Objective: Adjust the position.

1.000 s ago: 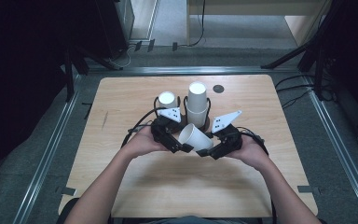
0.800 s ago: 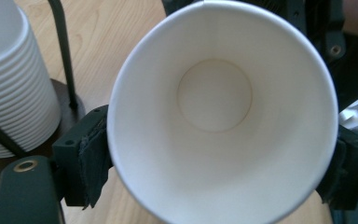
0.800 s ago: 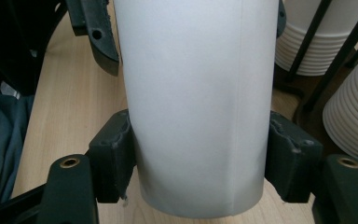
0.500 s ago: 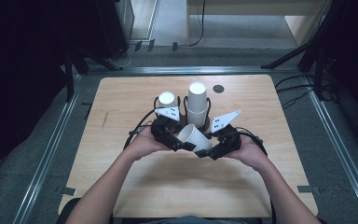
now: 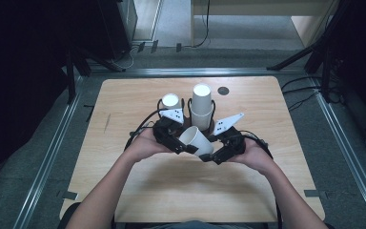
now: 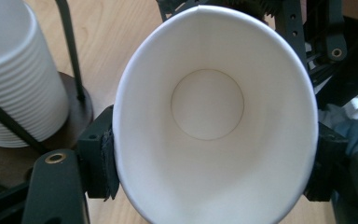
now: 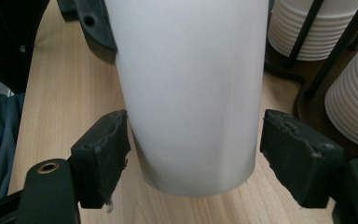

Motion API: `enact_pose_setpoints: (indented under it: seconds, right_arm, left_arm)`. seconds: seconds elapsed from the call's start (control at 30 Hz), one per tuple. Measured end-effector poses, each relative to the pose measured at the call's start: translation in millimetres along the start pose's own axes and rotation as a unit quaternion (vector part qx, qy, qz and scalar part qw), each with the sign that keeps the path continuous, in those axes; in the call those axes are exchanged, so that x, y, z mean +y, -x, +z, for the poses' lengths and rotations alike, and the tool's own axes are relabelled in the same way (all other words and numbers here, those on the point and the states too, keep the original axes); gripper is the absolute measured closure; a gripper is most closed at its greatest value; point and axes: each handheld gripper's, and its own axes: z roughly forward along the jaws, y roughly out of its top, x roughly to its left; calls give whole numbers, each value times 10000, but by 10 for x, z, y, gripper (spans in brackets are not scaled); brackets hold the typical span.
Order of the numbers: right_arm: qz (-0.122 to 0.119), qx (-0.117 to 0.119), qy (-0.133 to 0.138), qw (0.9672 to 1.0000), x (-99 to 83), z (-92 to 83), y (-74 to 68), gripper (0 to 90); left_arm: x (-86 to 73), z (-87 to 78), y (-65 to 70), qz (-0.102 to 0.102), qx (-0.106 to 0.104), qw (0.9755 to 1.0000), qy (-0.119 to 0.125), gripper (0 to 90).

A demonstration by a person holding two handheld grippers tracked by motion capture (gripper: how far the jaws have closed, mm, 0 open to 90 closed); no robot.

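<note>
One white paper cup [image 5: 196,140] held level just below frame centre in the high view, above the light wooden table [image 5: 276,124]. Long axis running lower right to upper left, mouth toward the left gripper [image 5: 183,147], base toward the right gripper [image 5: 208,155]. Left pads [image 6: 108,161] pressed on the rim, squeezing it oval. Right jaws just opened, standing wide, cup base between them; left pad [image 7: 103,154] at the wall, right pad clear. Two white cup stacks [image 5: 202,106] in black wire holders behind.
</note>
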Motion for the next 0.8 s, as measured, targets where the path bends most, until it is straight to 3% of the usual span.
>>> enact_pose_setpoints:
  seconds: [0.2,0.43,0.7,0.8]
  right_arm:
    - [17,-91,0,10000,3,6,12,238]
    - [-48,-128,-52,9999,12,51,-7,239]
    - [-104,-142,-136,9998,12,114,-21,250]
    - [-116,-130,-175,9997,2,144,-21,261]
  left_arm:
    - [83,-80,-8,200,233,9991,-283,247]
    - [162,-67,13,482,370,9956,-713,249]
    - [156,70,25,554,297,9918,-1115,248]
    - [163,102,31,523,207,9921,-1119,247]
